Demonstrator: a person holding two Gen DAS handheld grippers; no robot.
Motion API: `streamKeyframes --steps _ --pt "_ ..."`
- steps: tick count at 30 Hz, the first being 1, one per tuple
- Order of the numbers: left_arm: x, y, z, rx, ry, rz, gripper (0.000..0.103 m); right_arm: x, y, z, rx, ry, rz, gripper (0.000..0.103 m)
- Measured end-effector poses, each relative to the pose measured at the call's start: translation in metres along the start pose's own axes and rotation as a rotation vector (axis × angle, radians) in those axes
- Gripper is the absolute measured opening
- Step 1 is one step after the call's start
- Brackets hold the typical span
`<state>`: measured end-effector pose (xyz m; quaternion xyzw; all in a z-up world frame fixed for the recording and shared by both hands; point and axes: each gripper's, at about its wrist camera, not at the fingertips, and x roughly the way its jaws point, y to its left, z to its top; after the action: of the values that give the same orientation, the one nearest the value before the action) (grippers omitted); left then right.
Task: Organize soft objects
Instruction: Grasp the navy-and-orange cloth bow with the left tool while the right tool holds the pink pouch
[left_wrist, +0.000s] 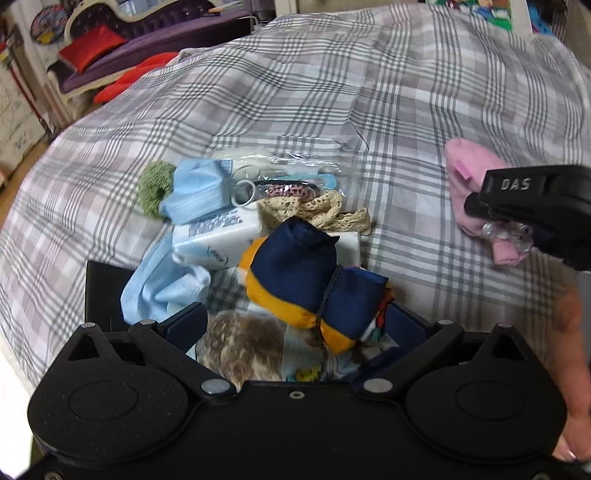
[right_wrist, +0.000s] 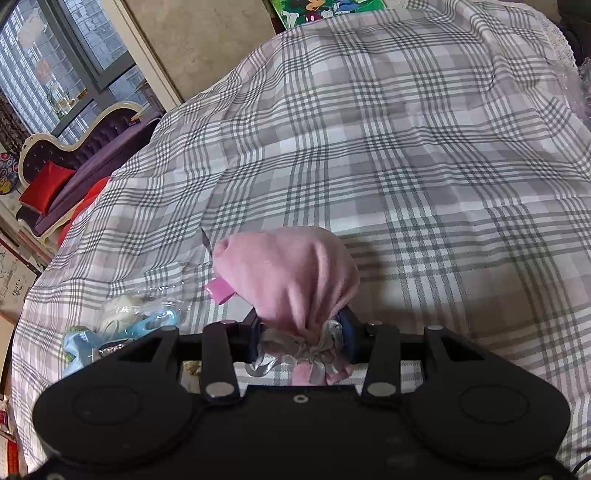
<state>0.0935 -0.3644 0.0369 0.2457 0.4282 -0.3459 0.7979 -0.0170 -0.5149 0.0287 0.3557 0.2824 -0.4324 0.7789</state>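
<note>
Two grippers: right gripper (right_wrist: 303, 338) clamps pink pouch (right_wrist: 291, 273); left gripper (left_wrist: 295, 325) spread

Pouch (left_wrist: 476, 192) lies right of the pile (left_wrist: 258, 229) on the bedspread (left_wrist: 332, 92)

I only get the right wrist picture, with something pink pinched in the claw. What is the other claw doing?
Observer: The left gripper is open, with the near end of a navy and orange fabric bundle between its fingers.
Operator: Anything else over there?
Observer: A white tissue pack lies just behind that bundle.
Operator: Is anything on it?
Observer: Beige lace trim lies across the pack's far edge.
</note>
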Motion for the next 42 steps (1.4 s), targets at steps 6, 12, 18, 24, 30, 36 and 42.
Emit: streamKeyframes --steps 6,12,18,24,30,36,42 --pt "0.022 -0.005 0.011 0.031 0.042 -0.034 0.099 0.000 0.000 0.000 -0.004 0.002 0.001 0.041" --pt "0.027 -0.008 0.012 0.032 0.036 -0.059 0.079 0.002 0.003 0.000 -0.017 0.007 0.002 0.041" --pt "0.024 0.002 0.017 -0.045 0.069 -0.103 0.075 0.005 0.002 0.000 -0.015 0.016 0.004 0.041" --pt "0.013 -0.005 0.019 -0.059 0.078 -0.128 0.074 0.011 0.002 -0.001 -0.018 0.030 -0.009 0.041" --pt "-0.005 -0.020 0.017 -0.057 0.079 -0.160 0.074 0.009 0.000 -0.002 -0.033 0.035 -0.025 0.041" --pt "-0.027 -0.032 0.004 -0.056 0.097 -0.222 0.073 -0.015 -0.029 -0.004 -0.060 0.063 -0.011 0.040" --pt "-0.055 -0.042 -0.018 -0.040 0.117 -0.265 0.073 -0.052 -0.067 -0.021 -0.102 0.156 -0.002 0.040"
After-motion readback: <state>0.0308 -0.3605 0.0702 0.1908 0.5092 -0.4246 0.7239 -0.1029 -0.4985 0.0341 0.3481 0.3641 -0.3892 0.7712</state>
